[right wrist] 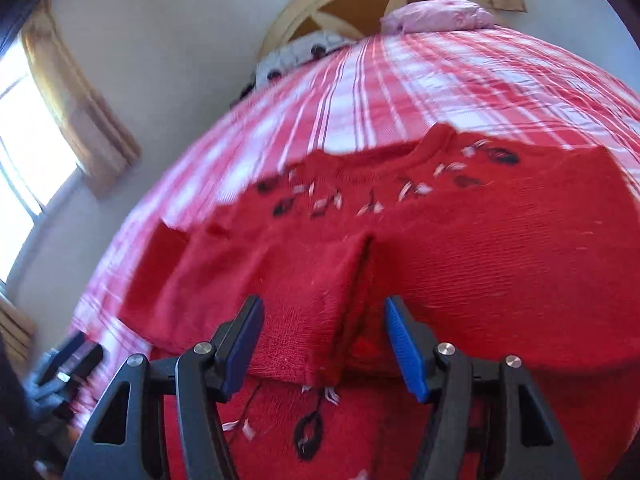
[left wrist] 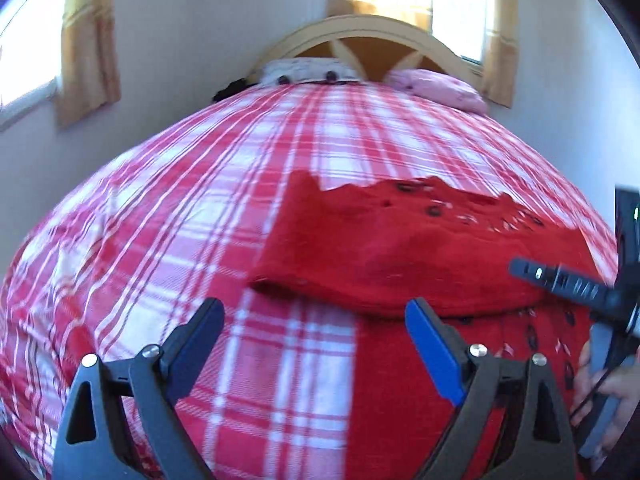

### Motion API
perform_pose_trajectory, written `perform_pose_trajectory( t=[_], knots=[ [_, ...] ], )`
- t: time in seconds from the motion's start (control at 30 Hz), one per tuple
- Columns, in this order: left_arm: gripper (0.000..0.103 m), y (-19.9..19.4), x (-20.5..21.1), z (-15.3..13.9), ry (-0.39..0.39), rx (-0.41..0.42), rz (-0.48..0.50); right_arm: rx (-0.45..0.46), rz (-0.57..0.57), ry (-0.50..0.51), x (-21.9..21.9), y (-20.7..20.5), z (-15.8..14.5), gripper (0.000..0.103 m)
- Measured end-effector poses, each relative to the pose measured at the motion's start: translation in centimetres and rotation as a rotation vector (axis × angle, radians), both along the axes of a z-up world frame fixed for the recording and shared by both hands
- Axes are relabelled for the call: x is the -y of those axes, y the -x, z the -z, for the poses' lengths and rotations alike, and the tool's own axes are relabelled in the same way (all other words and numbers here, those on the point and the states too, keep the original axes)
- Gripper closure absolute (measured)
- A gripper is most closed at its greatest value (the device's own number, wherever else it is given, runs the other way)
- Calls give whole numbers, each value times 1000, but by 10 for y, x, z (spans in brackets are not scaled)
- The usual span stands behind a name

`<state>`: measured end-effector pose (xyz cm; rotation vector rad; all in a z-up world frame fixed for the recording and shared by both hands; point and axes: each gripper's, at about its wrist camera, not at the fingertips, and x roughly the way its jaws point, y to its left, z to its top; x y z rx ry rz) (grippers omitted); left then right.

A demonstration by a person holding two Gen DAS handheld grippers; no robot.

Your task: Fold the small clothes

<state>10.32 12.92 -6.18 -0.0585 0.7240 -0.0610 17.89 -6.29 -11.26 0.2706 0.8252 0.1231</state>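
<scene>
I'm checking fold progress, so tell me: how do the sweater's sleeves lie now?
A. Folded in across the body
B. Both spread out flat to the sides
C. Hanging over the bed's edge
A: on the red sweater, two folded-in sleeves lie across the body, their edges meeting near the middle.

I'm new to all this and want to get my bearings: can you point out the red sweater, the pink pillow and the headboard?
red sweater (right wrist: 480, 248): right wrist view, on its plain knit body.
pink pillow (left wrist: 436, 88): left wrist view, on its top face.
headboard (left wrist: 360, 26): left wrist view, on its curved upper rail.
</scene>
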Motion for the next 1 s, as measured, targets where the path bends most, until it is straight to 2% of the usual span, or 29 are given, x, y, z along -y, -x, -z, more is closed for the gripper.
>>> perform_pose_trajectory(
  t=[0.03, 0.1, 0.13, 0.27, 0.37, 0.53, 0.67, 0.83, 0.9, 1.0],
  knots=[
    [9, -2, -4, 2, 16, -8, -13, 1, -15, 45, -7, -1, 1, 67],
    [9, -3, -13, 6, 46, -24, -30, -3, -49, 118, -20, -5, 3, 88],
    [9, -2, -16, 8, 56, -30, -36, 3, -55, 126, -23, -4, 1, 92],
    [9, -4, -19, 11, 81, -46, -44, 46, -94, 127, -31, -12, -25, 94],
    [9, -4, -13, 12, 114, -48, -26, 123, -148, 128, -42, -21, -64, 94],
    [9, -6, 10, 15, 82, -57, 16, 225, -212, 62, -53, -36, -128, 94],
    [9, -12, 29, 15, 92, -36, 10, 298, -236, 12, -57, -40, -170, 94],
    [9, -36, 47, 22, 49, -36, -78, 346, -236, -2, -59, -38, -192, 94],
    [9, -48, 48, 26, 29, -45, -149, 350, -234, 0, -56, -37, -193, 94],
    [9, -65, 38, 34, 47, -86, -253, 354, -216, 21, -46, -36, -193, 94]
  ],
)
